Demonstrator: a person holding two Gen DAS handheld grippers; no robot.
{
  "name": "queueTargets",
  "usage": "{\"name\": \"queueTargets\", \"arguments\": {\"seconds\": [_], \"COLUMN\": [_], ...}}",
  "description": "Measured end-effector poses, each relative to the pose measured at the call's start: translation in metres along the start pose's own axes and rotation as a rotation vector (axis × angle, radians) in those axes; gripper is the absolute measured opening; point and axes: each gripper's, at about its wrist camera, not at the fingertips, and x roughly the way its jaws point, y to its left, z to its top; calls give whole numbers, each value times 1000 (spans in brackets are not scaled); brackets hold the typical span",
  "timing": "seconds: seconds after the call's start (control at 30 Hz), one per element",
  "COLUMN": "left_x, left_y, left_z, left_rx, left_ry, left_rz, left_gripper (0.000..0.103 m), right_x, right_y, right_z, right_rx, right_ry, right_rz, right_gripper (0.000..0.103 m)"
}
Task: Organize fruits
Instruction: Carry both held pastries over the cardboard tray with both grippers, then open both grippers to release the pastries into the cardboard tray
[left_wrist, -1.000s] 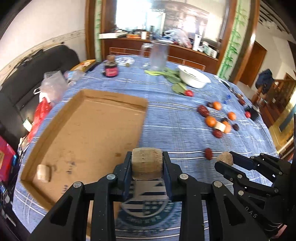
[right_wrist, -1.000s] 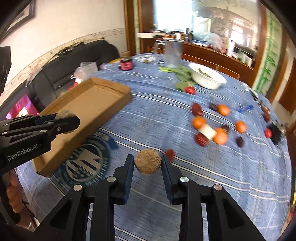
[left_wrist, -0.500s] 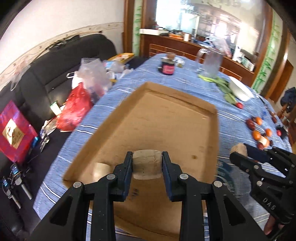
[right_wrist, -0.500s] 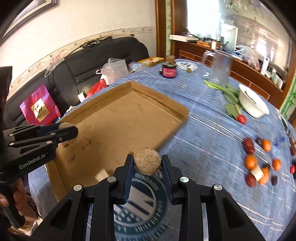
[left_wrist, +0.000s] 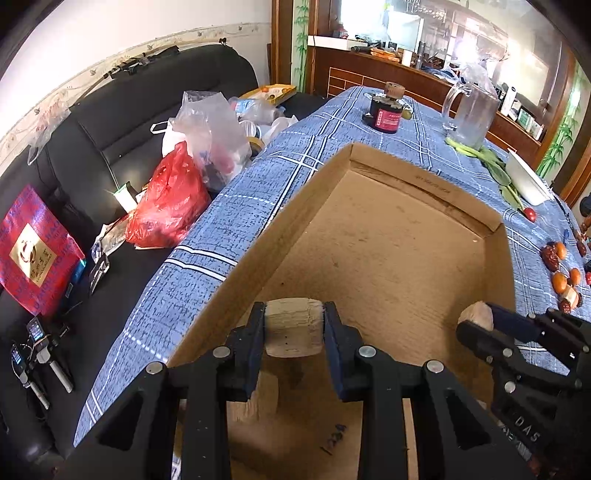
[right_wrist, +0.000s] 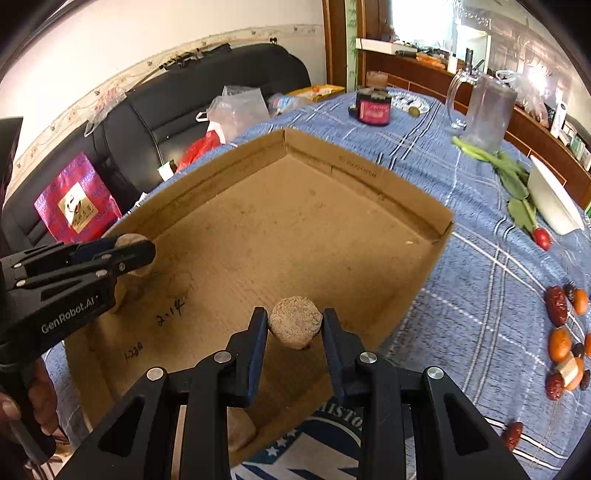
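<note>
My left gripper (left_wrist: 293, 328) is shut on a tan cork-like cylinder (left_wrist: 292, 326) and holds it above the near end of the shallow cardboard tray (left_wrist: 388, 258). My right gripper (right_wrist: 294, 326) is shut on a round tan cork piece (right_wrist: 294, 325) over the tray's near right part (right_wrist: 295, 236). Each gripper shows in the other's view: the right gripper (left_wrist: 476, 321) at the right, the left gripper (right_wrist: 129, 251) at the left. Another tan piece (right_wrist: 240, 430) lies in the tray's near corner. Orange and dark red fruits (right_wrist: 565, 332) lie on the blue checked cloth to the right.
A dark jar (right_wrist: 373, 107), a glass mug (right_wrist: 484, 110), green leaves (right_wrist: 509, 177), a white bowl (right_wrist: 554, 206) and a red radish (right_wrist: 541, 238) stand beyond the tray. A black sofa with plastic bags (left_wrist: 173, 206) lies left of the table edge.
Both grippers have swung left from the fruit side of the table to over the cardboard tray, each still holding its cork piece. The left one moved further toward the tray's left side.
</note>
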Motion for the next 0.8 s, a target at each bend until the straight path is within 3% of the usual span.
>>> {"name": "queueTargets", "arguments": {"seconds": [0.37,0.5,0.63,0.8], "left_x": [13,12,7,0], "left_y": [1,2,2,2], "left_z": [1,0,-1,-5], "left_rx": [14,9,6,5], "left_ry": [12,11,1,-10], "left_rz": [19,27,35,43], "left_gripper": [31,40,43,48], "right_x": [7,8,9,4], "right_y": [2,2,1,2], "right_z": [2,2,2,-1], "right_rx": [-13,-14,-10,-9], "right_ry": [0,0,8,-1], "right_rz": [-15,-16,-16,-21], "right_gripper": [34,34,41,41]}}
